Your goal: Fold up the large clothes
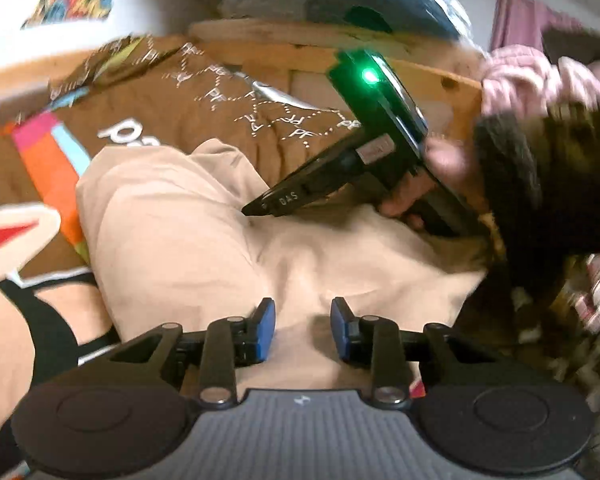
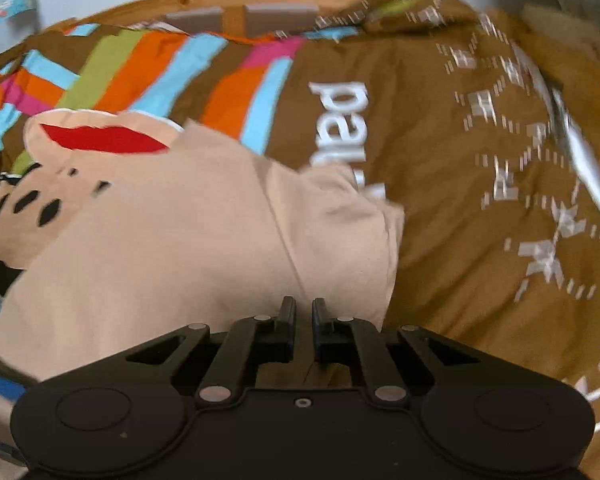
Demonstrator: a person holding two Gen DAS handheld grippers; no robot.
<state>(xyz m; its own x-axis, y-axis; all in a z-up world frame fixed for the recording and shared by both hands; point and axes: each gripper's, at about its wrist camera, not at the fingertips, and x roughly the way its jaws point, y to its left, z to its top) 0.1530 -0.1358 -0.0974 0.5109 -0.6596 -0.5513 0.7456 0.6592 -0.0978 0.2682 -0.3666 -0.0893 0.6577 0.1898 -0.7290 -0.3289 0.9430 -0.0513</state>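
A beige garment (image 2: 188, 240) lies spread on a bed covered by a brown printed bedspread (image 2: 460, 160) with coloured stripes and white lettering. In the right wrist view the garment's right edge runs down just beside the right gripper (image 2: 303, 316), and beyond that edge the bedspread stretches bare toward the right. The right gripper's fingers stand nearly together with only a narrow slit between them; whether cloth is pinched there cannot be told. In the left wrist view the left gripper (image 1: 303, 320) is released, its blue-padded fingers (image 1: 266, 320) apart, hovering over a rumpled stretch of the garment. The right gripper (image 1: 256, 210) shows there too, its tip pressing into a crease of the fabric. The garment's far edge lies across the bedspread, with the wooden bed frame (image 1: 300, 40) behind it.
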